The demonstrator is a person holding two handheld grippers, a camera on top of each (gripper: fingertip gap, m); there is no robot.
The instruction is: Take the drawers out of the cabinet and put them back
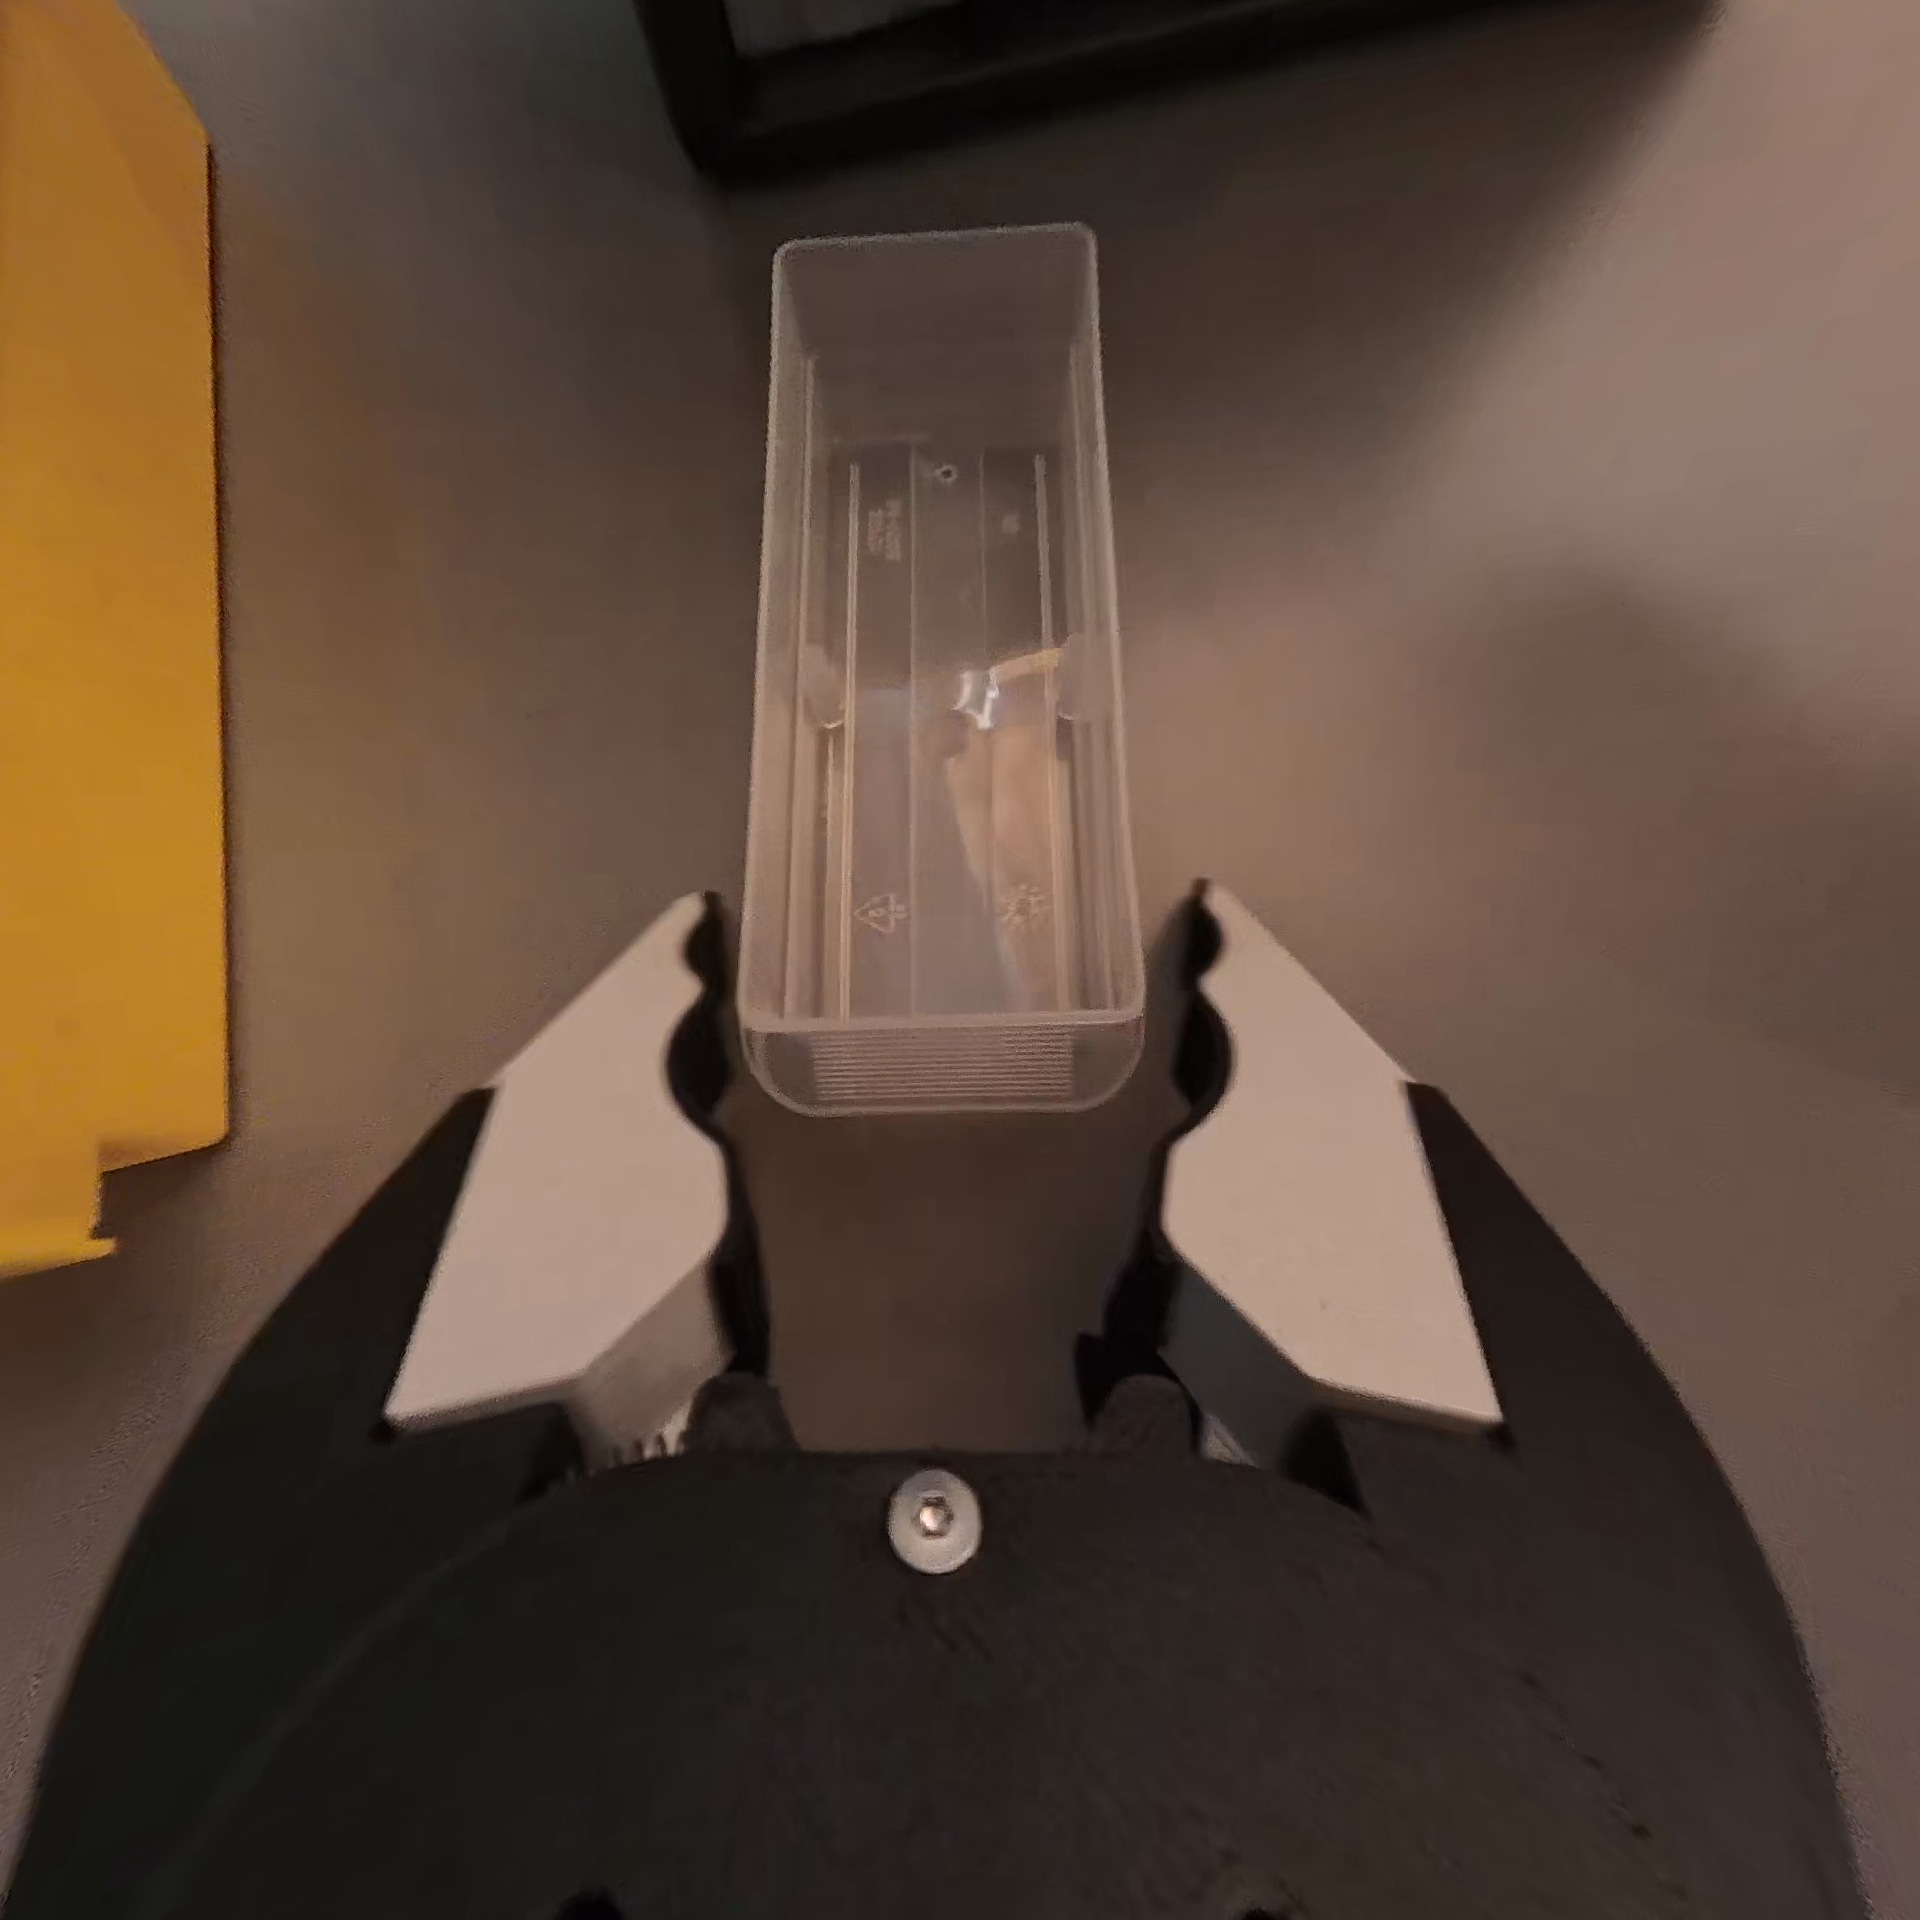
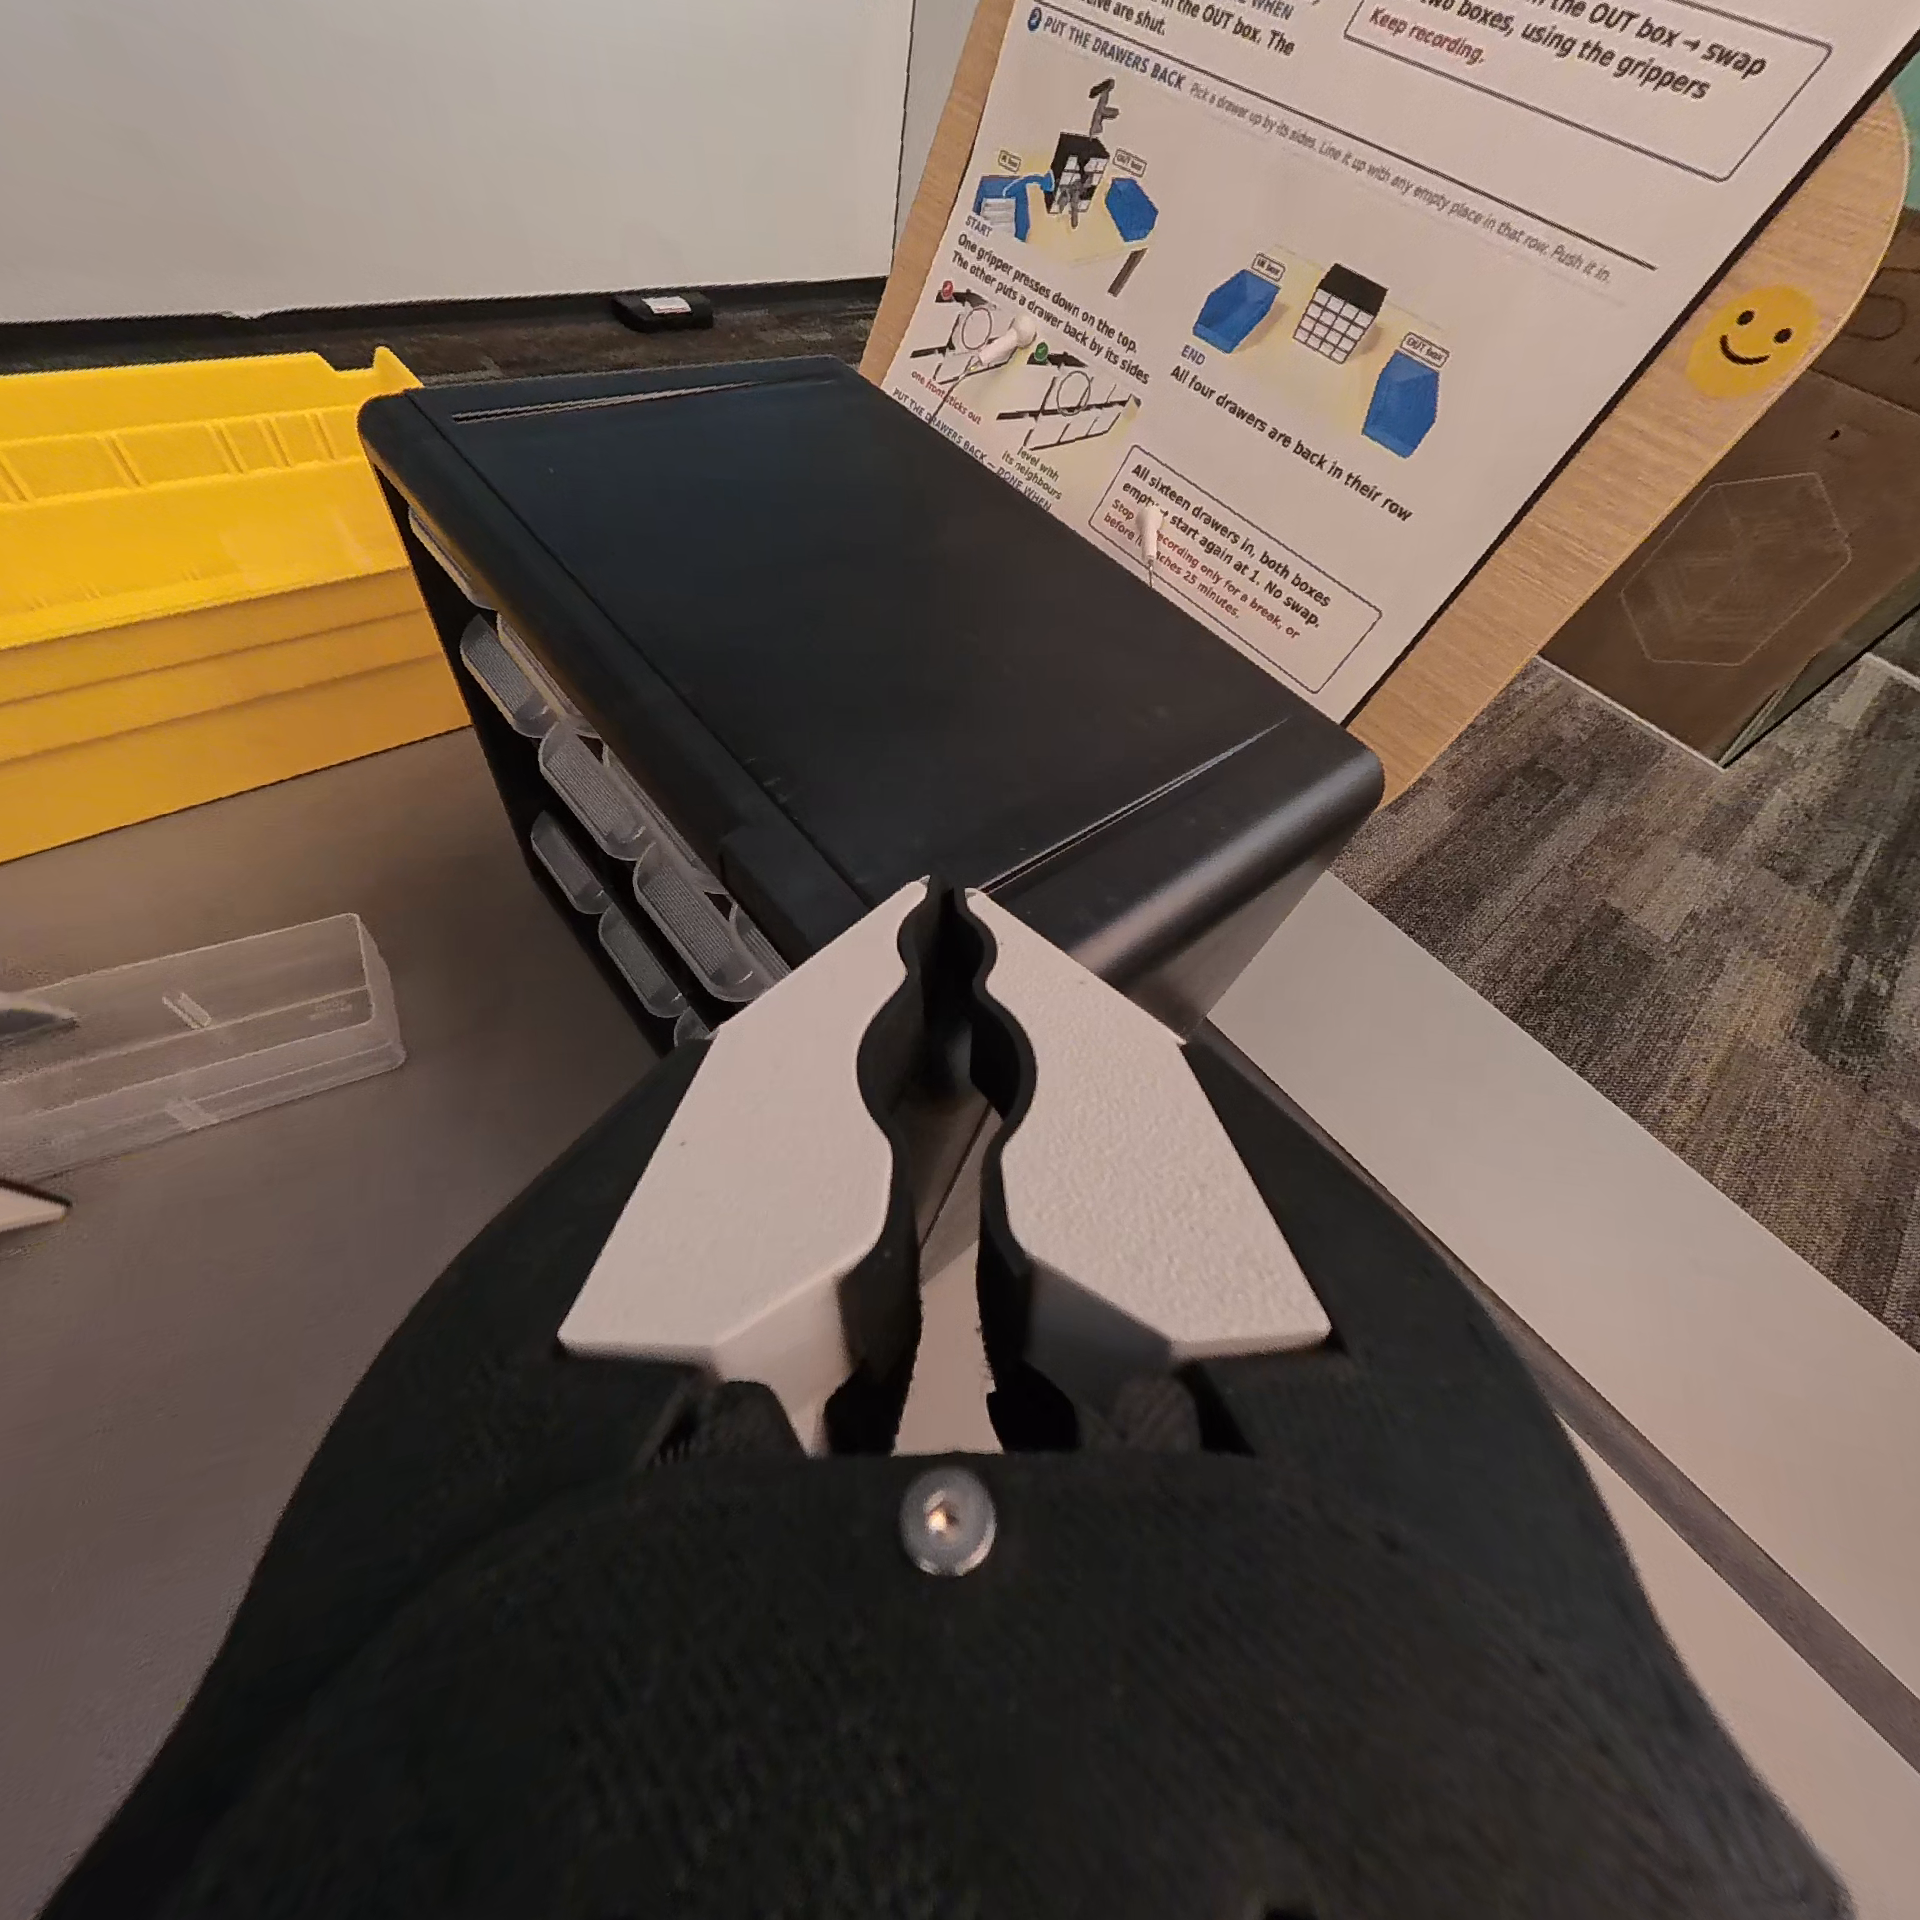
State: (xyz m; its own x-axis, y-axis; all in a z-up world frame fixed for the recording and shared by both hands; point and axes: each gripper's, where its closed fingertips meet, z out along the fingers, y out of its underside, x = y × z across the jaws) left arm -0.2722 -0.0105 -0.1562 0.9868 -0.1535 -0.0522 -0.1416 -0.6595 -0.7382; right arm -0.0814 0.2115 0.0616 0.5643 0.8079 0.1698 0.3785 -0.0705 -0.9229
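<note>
i am looking down my left gripper (image 1: 951, 935) at a clear plastic drawer (image 1: 940, 665) lying on the grey table (image 1: 1455, 520). its long axis is running straight away from me, in line with my fingers, and its ribbed front end is sitting between my fingertips, which are spread apart on either side of it and do not seem to be touching its walls. this hand is the nearer one, so closing on the drawer's sides looks like the coming move. a yellow bin (image 1: 104, 623) is sitting to the left. my right gripper (image 2: 945, 914) is hanging at the near right corner of the black cabinet (image 2: 831, 603), fingers together on nothing, with contact there unclear. the cabinet's drawer fronts are facing left, toward the loose drawer.
</note>
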